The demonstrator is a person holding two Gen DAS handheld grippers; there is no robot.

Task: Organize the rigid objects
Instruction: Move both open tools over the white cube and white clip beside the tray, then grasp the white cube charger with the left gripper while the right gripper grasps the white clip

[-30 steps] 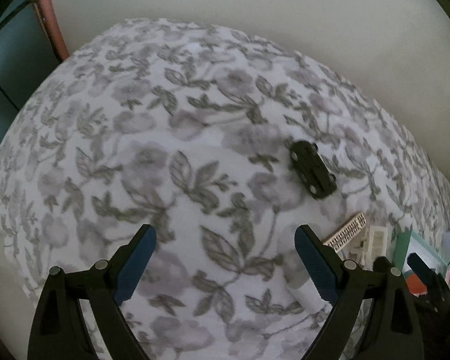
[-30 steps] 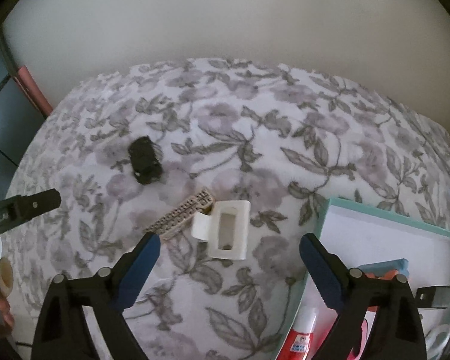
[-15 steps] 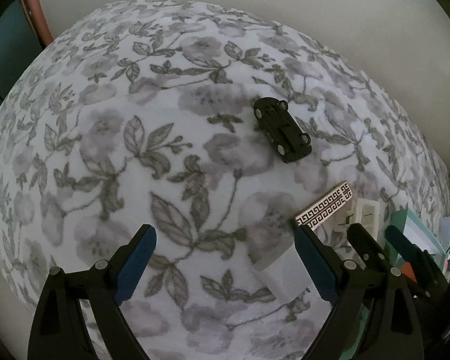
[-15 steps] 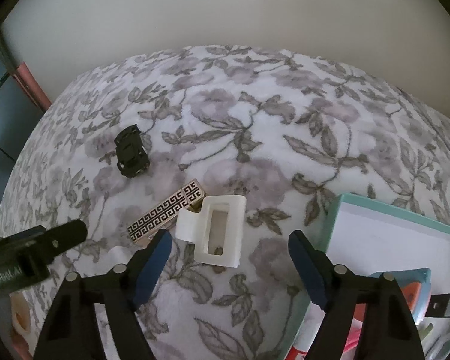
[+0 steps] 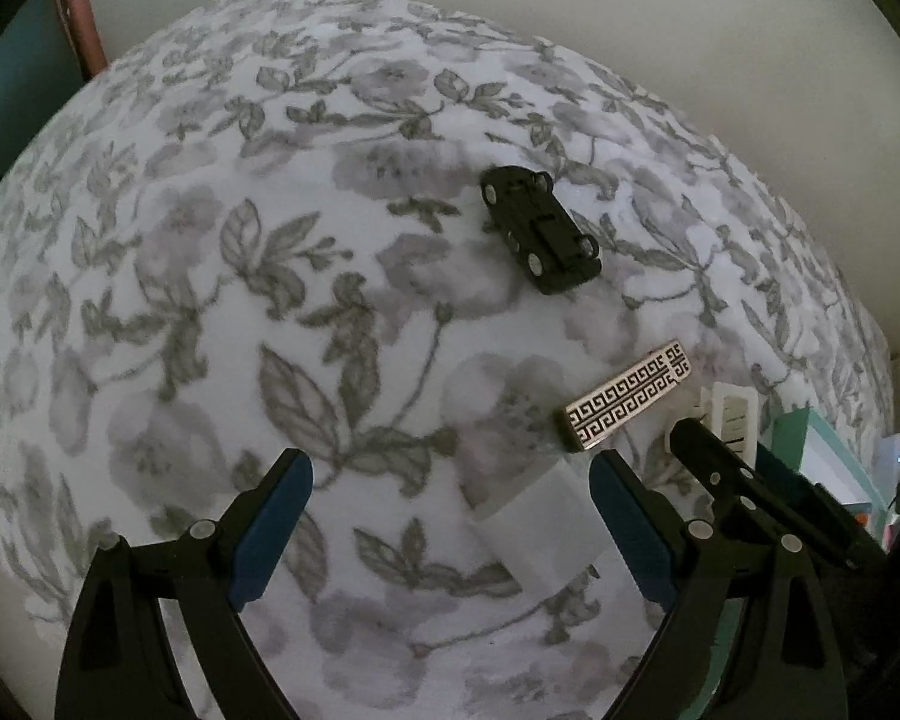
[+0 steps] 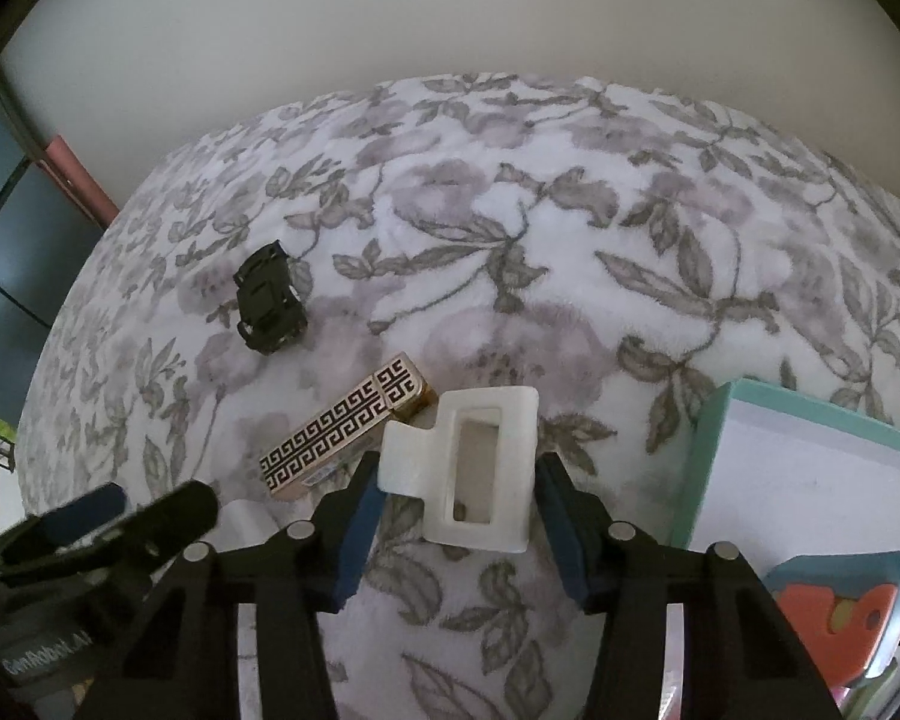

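Floral grey-and-white fabric (image 6: 570, 252) covers the work surface, with a plain pale wall (image 6: 450, 12) behind it. Right gripper (image 6: 457, 483): its blue pads (image 6: 360, 516) flank a white plastic hair claw clip (image 6: 480, 468) lying flat on the fabric. The jaws have just been closing, with the clip between them; both pads stand at the clip's sides, but whether they press on it cannot be told. Just beyond the left pad, touching the clip's corner, lies a rectangular lighter with a black Greek-key pattern (image 6: 345, 426). Farther out on the same side rests a black toy car (image 6: 270, 300), upside down with its wheels up. To the right of the gripper stands a teal-rimmed box (image 6: 708, 456), with an orange-and-blue item (image 6: 834, 606) nearer the camera.

Left gripper (image 5: 450, 510): jaws wide apart, pads clear of everything. A white rectangular block (image 5: 540, 534) lies between them, nearer the right pad. Beyond that pad lie the patterned lighter (image 5: 627, 405) and, farther still, the toy car (image 5: 540, 228). The right gripper's black finger (image 5: 726, 468) enters at the right, over the hair clip (image 5: 732, 414).
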